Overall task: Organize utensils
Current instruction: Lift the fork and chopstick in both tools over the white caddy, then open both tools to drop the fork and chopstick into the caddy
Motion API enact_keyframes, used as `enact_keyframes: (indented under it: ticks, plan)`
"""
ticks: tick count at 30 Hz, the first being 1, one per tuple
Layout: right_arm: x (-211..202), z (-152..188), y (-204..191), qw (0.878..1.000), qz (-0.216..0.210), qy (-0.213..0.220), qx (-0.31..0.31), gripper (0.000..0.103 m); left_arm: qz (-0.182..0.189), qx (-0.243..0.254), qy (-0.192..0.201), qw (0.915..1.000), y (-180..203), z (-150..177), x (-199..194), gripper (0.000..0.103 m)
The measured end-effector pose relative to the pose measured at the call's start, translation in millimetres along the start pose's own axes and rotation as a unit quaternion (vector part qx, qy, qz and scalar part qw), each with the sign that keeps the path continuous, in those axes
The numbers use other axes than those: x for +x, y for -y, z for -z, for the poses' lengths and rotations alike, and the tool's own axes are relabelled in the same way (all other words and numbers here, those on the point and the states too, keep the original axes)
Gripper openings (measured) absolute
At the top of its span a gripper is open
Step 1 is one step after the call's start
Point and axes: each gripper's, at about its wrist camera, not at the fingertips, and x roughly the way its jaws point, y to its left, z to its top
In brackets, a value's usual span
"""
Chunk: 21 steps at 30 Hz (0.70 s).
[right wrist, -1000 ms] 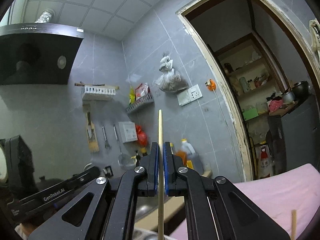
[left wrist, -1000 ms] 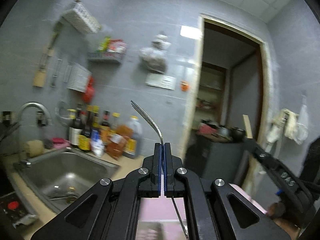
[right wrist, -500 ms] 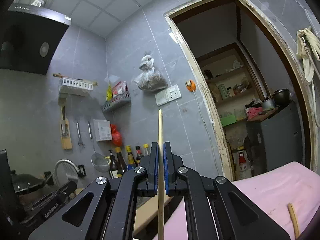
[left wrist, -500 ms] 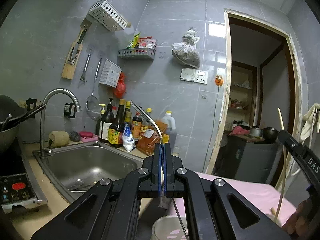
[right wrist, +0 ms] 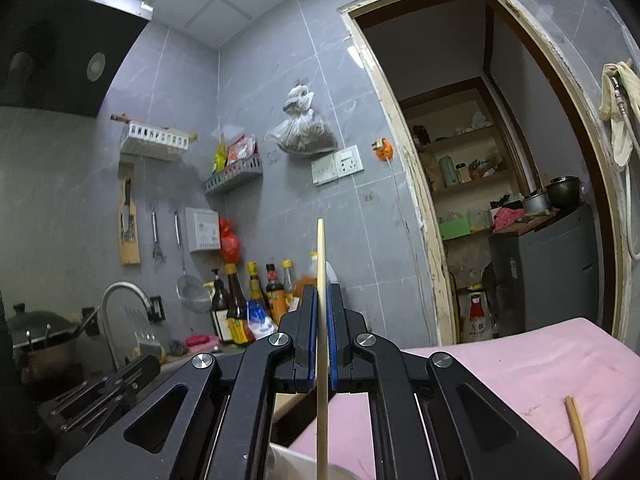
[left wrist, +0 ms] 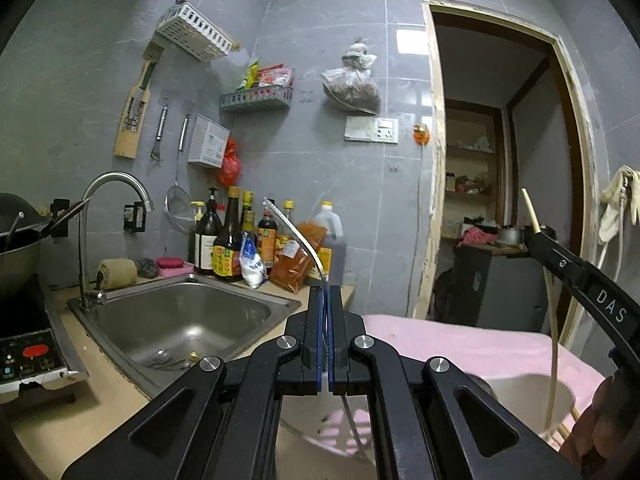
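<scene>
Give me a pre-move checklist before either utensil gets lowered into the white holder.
1. Left gripper shut on the metal utensil: ok.
2. Right gripper shut on the wooden chopstick: ok.
3. Chopstick lower end over the white holder: ok.
4. Metal utensil's lower end over the holder: cannot tell, blurred.
5. Grippers apart from each other: ok.
6. Loose chopstick left on the pink cloth: not ok.
</scene>
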Motion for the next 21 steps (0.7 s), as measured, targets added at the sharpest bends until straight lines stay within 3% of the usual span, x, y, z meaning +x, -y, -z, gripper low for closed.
enact_keyframes:
  ticks: [8,12,17,21]
  plan:
    - [-11,10,6,0.999,-0.016,-0.05,-0.011,0.003,0.028,0.002,-0.048,0.9984,2,10,1,0.0]
    - [-16,12,7,0.997,-0.026,-0.077,-0.013,0.004,0.069,-0.011,-0.081,0.9943,0,12,1,0.002]
    - [-22,14,8,0.994,-0.033,-0.099,-0.016,0.004,0.09,-0.012,-0.085,0.9922,2,6,-8,0.004]
    - [-30,11,11,0.995,-0.035,-0.097,-0.013,0.007,0.105,-0.02,-0.087,0.9904,4,-3,-17,0.013]
